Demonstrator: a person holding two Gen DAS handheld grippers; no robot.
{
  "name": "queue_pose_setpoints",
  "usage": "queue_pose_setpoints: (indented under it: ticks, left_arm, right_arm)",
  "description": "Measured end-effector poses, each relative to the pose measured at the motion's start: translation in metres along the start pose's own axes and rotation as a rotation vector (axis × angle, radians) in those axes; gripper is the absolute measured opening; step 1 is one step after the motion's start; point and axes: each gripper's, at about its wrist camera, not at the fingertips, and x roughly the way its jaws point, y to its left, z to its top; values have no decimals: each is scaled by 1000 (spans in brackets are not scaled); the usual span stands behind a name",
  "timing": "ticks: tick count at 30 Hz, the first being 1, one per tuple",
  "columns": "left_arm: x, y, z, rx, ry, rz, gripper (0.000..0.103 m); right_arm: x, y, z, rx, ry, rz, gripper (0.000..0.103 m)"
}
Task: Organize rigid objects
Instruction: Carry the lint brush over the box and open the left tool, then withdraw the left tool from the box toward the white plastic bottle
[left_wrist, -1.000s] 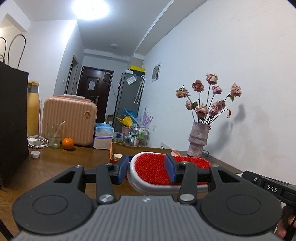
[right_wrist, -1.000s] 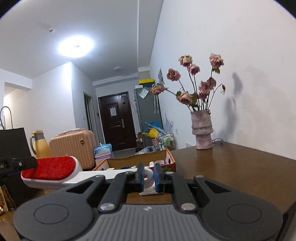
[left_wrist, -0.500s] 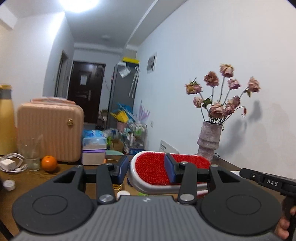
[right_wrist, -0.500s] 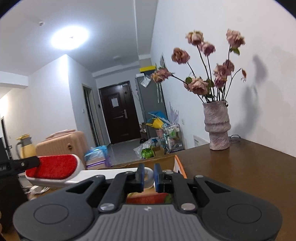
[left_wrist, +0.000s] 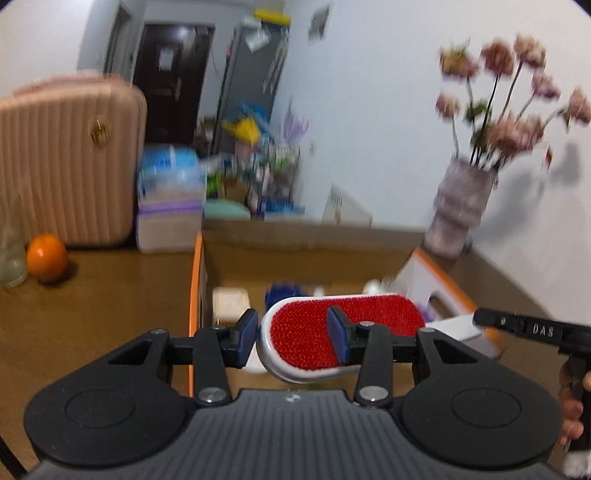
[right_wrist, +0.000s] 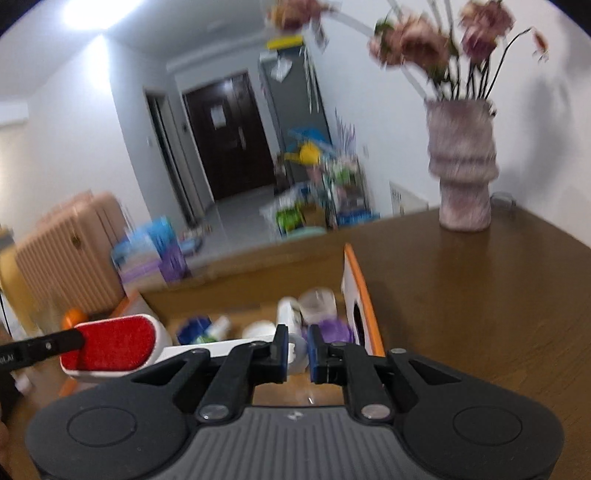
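A white lint brush with a red pad (left_wrist: 343, 328) is held by both grippers over an open cardboard box (left_wrist: 295, 254). My left gripper (left_wrist: 291, 338) is shut on the brush's red head. My right gripper (right_wrist: 295, 350) is shut on the white handle end (right_wrist: 221, 347); the red head (right_wrist: 110, 345) shows at the left of the right wrist view. The box (right_wrist: 258, 291) has orange-edged flaps and holds several small bottles and jars (right_wrist: 314, 306). The brush hangs just above its contents.
A vase of dried roses (right_wrist: 461, 166) stands on the brown table (right_wrist: 480, 288) at the right by the wall. A pink ribbed case (left_wrist: 62, 158), an orange (left_wrist: 46, 256) and stacked tissue boxes (left_wrist: 170, 206) sit left of the box.
Both grippers have moved forward and tilted down with the brush. The inside of the box has come into view below it. Both views are blurred by the motion.
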Motion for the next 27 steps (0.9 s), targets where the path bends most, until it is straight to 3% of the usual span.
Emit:
queue_pose_setpoints:
  ticks: [1, 3, 5, 7, 10, 12, 16, 20, 24, 27]
  left_arm:
    - [6, 2, -4, 3, 27, 1, 38]
    - [16, 2, -10, 39, 79, -8, 21]
    - [25, 3, -14, 32, 142, -30, 22]
    - [26, 1, -16, 57, 148, 21, 23]
    - [18, 2, -12, 79, 166, 48, 35]
    - [9, 1, -7, 86, 167, 79, 53]
    - [-15, -8, 0, 114, 153, 113, 69]
    - [-42, -23, -2, 135, 124, 142, 83]
    - [-78, -36, -9, 131, -5, 151, 96]
    - [-110, -48, -23, 190, -157, 152, 101]
  right_arm:
    - [3, -1, -3, 3, 6, -2, 12]
    - [10, -1, -7, 6, 33, 23, 11]
    - [16, 3, -9, -1, 91, 92, 11]
    - [16, 12, -9, -51, 104, 62, 15]
    - [1, 23, -2, -129, 86, 21, 15]
    - [-9, 23, 9, -141, 87, 21, 18]
    - [-22, 21, 18, -162, 127, 20, 31]
    - [-39, 25, 14, -167, 141, 15, 36]
    - [-77, 29, 3, -157, 56, 64, 59]
    - [-106, 32, -9, -169, -49, 122, 61]
